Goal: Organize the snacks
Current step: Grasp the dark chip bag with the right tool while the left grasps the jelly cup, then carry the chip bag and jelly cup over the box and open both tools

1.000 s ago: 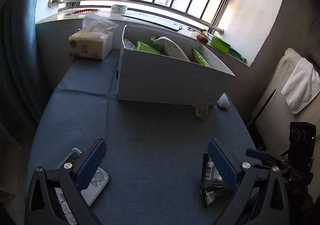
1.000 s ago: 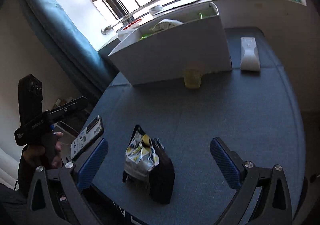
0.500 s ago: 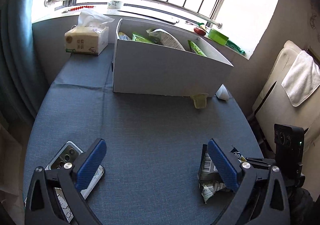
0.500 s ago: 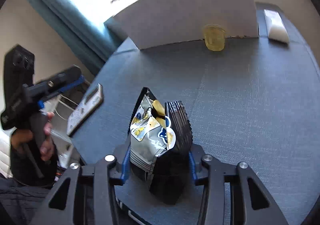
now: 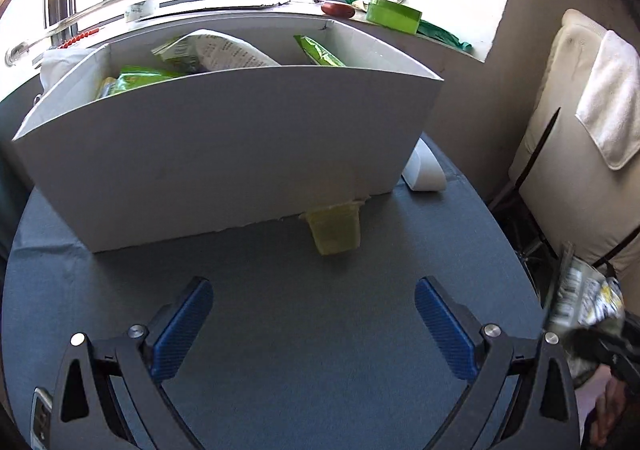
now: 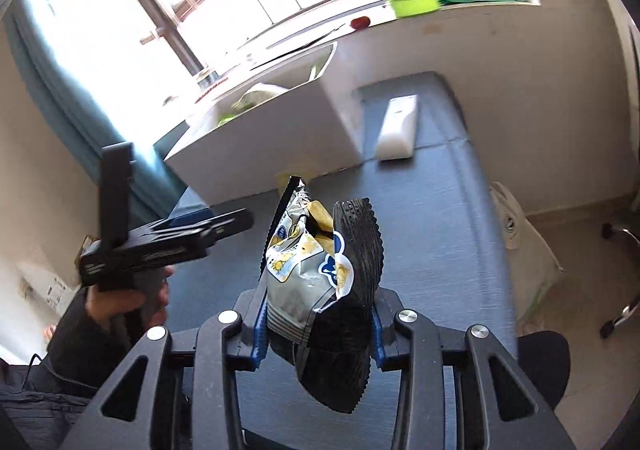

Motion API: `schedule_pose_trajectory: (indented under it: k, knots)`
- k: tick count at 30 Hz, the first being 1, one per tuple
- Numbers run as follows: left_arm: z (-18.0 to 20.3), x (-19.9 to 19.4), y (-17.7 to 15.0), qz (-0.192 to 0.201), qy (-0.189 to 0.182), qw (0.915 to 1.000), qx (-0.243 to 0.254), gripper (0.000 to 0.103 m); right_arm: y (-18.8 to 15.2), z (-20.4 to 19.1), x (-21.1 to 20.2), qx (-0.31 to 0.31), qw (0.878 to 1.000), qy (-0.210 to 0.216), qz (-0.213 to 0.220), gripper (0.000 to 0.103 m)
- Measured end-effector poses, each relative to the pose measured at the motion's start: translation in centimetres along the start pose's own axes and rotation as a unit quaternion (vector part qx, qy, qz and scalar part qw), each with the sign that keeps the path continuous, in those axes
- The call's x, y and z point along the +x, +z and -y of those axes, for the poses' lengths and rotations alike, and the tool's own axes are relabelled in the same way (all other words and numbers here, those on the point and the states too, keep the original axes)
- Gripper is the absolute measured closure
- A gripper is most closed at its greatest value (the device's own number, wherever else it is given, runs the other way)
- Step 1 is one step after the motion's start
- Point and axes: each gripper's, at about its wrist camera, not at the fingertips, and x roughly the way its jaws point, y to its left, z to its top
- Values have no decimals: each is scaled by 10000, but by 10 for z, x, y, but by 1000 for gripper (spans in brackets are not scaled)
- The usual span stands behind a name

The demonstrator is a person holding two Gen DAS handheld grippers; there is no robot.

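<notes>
Right gripper (image 6: 318, 324): its blue pads are clamped on both sides of a black and silver snack bag (image 6: 320, 278), which stands upright between them, raised clear of the blue table (image 6: 448, 218)
Snack bag: crumpled, with yellow print and a serrated top edge; in the left wrist view it shows blurred at the right edge of the picture (image 5: 584, 302), past the table's right edge
Left gripper (image 5: 312, 314): fingers wide apart with nothing between them, over bare table, pointing at the white box (image 5: 224, 158)
White box: stands along the table's far edge under the window; green packets (image 5: 132, 76) and a white printed packet (image 5: 224, 52) stick up inside it
Yellow cup (image 5: 334, 228): on the table, touching the foot of the box's near wall, toward its right end
White remote (image 6: 398, 126): lies flat on the table just beside the box's right end
Phone (image 5: 40, 416): at the table's near left corner, mostly hidden behind the left gripper's frame
Windowsill: a green container (image 5: 394, 12) and a red object (image 5: 338, 8) sit on it behind the box
Person's hand (image 6: 128, 290): grips the handle of the left gripper, seen from the right wrist view
</notes>
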Motion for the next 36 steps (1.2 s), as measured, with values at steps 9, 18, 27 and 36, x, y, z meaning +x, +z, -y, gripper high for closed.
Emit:
schedule_pose_trajectory:
  k: [9,18,27,36]
  knots:
    - [7,56,28,-162,360,9992,-87,51,-2,34,-15,400,9991,-106,51,61]
    - [-17,-4,3,203,-250,9994,-98,57,4,31,-15,363,9993,-4,114,61]
    - [-76,-114,-8,1072,-243,9931,-417,57,42,-8,10,-61,9991,376,197,61]
    - [-112,-126,78,1663,-188,9852,-371,57,144,-72,57,-735,9934,559,675,61]
